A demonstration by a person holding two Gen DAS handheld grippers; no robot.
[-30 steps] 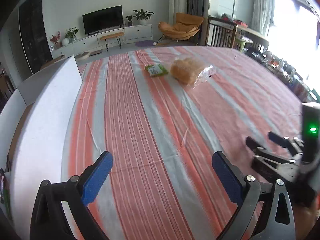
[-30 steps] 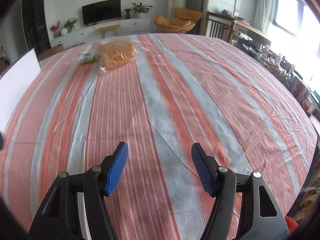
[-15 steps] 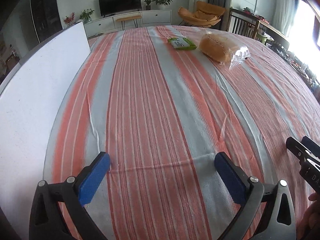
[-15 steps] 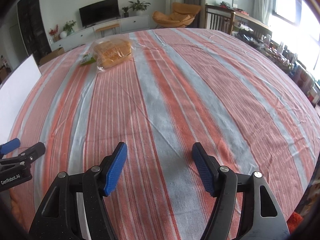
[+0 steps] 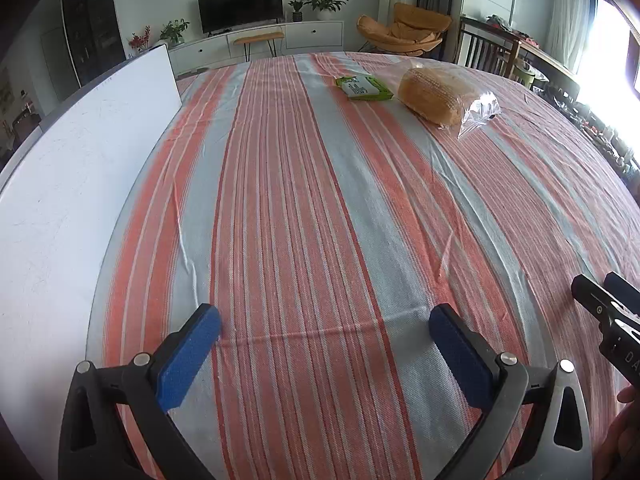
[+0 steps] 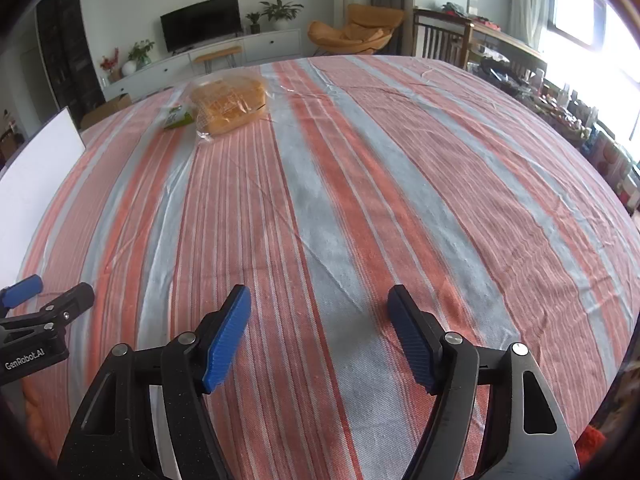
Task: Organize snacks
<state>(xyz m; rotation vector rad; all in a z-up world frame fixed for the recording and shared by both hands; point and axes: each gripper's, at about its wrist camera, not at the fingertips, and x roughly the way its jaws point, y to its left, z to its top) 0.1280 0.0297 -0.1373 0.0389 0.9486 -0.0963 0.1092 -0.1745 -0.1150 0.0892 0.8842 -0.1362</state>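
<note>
A bag of orange-brown bread (image 5: 438, 94) in clear plastic lies at the far side of the striped tablecloth (image 5: 320, 220), with a small green snack packet (image 5: 363, 87) just left of it. Both also show in the right wrist view, the bread (image 6: 228, 100) and the packet (image 6: 178, 116). My left gripper (image 5: 324, 320) is open and empty, low over the near cloth. My right gripper (image 6: 318, 300) is open and empty too, far from the snacks. Each gripper shows at the edge of the other's view.
A tall white board or box wall (image 5: 72, 184) stands along the table's left edge, also seen in the right wrist view (image 6: 36, 160). Beyond the table are a TV cabinet, an orange armchair and wooden chairs.
The left gripper has swung to the right, away from the white wall, so the snacks now sit further right in its view. The right gripper has shifted slightly; both stay open.
</note>
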